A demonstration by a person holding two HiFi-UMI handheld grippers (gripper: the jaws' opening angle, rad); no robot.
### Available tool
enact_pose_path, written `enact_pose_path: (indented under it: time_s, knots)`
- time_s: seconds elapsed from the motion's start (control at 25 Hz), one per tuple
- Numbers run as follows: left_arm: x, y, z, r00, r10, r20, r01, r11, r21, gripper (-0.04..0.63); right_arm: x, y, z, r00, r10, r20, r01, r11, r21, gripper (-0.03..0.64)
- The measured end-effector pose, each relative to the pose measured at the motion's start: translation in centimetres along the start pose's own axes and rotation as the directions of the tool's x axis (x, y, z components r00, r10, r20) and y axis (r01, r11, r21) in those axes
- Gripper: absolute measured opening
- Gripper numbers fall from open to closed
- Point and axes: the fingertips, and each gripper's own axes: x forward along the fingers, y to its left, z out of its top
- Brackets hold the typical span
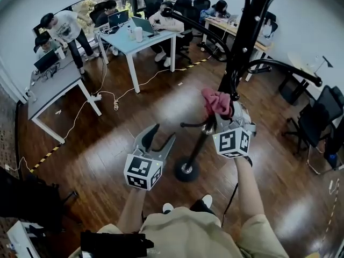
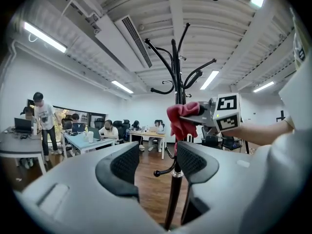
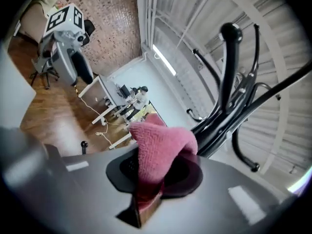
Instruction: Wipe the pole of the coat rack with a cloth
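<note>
While our right gripper [image 1: 221, 114] clamps the one pink cloth [image 1: 216, 102] at the coat rack's pole [image 1: 237, 52], our left gripper [image 1: 160, 136] hangs empty.

We hold two grippers. The right one's jaws are pinched shut on the cloth, which bunches above them beside the black pole, seemingly touching it about midway up. The left one's jaws stand apart with nothing between them, and it sits lower and to the pole's left, clear of it. Below them is the single rack's round base [image 1: 186, 171] on the wooden floor [image 1: 134, 112]. Farther off we count five people [image 1: 65, 28] around the desks [image 1: 131, 41].
</note>
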Motion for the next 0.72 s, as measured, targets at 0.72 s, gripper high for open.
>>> enact_pose_path:
  time_s: [0.72]
  knots:
    - [-0.7, 3.9, -1.7, 1.0, -0.019, -0.006, 0.019, 0.999, -0.036, 0.235, 1.9, 13.7, -9.4, 0.909, 0.172, -0.381, -0.209, 0.976, -0.058, 0.055]
